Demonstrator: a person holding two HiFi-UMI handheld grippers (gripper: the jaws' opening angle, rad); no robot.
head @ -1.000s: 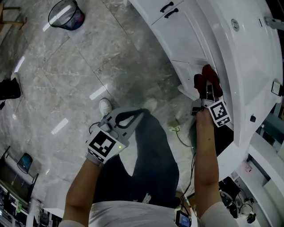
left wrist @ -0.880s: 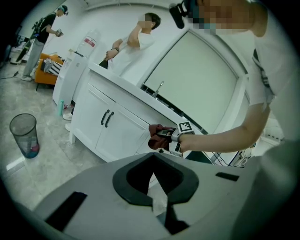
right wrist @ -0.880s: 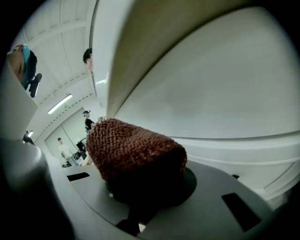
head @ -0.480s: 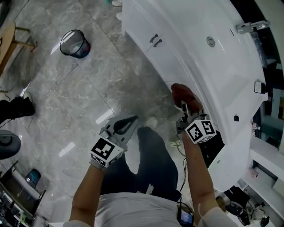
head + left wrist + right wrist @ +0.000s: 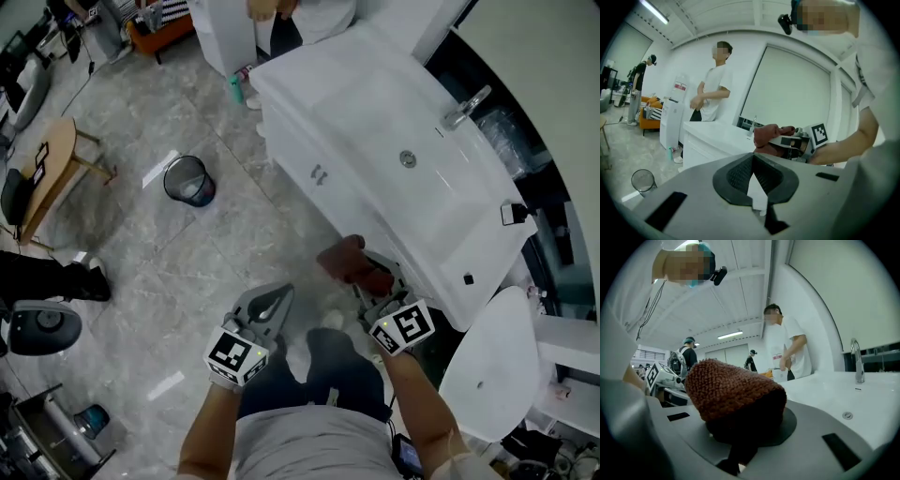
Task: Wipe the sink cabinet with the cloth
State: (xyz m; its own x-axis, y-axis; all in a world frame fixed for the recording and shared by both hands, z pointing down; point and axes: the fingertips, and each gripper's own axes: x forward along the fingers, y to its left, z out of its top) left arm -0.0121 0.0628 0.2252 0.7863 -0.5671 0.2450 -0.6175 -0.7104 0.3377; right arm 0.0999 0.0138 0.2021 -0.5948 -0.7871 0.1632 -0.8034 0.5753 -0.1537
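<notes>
The white sink cabinet (image 5: 305,155) runs from the top middle to the right of the head view, with a basin and a faucet (image 5: 466,105). My right gripper (image 5: 364,274) is shut on a red-brown knitted cloth (image 5: 343,261), held in the air just off the cabinet's front near its right end. The right gripper view is filled by that cloth (image 5: 731,394), bunched over the jaws. My left gripper (image 5: 275,302) hangs to the left over the floor, shut with nothing in it. The left gripper view looks past its own closed pads (image 5: 740,171) to the cloth (image 5: 769,135).
A round waste bin (image 5: 190,180) stands on the grey tiled floor left of the cabinet. A wooden chair (image 5: 52,169) is at the far left. A person (image 5: 712,93) stands at the cabinet's far end. A white toilet lid (image 5: 483,370) lies at the right.
The head view has pulled up and back, taking in the whole cabinet. My right gripper with the cloth has come away from the cabinet's lower front. Both grippers now sit closer together.
</notes>
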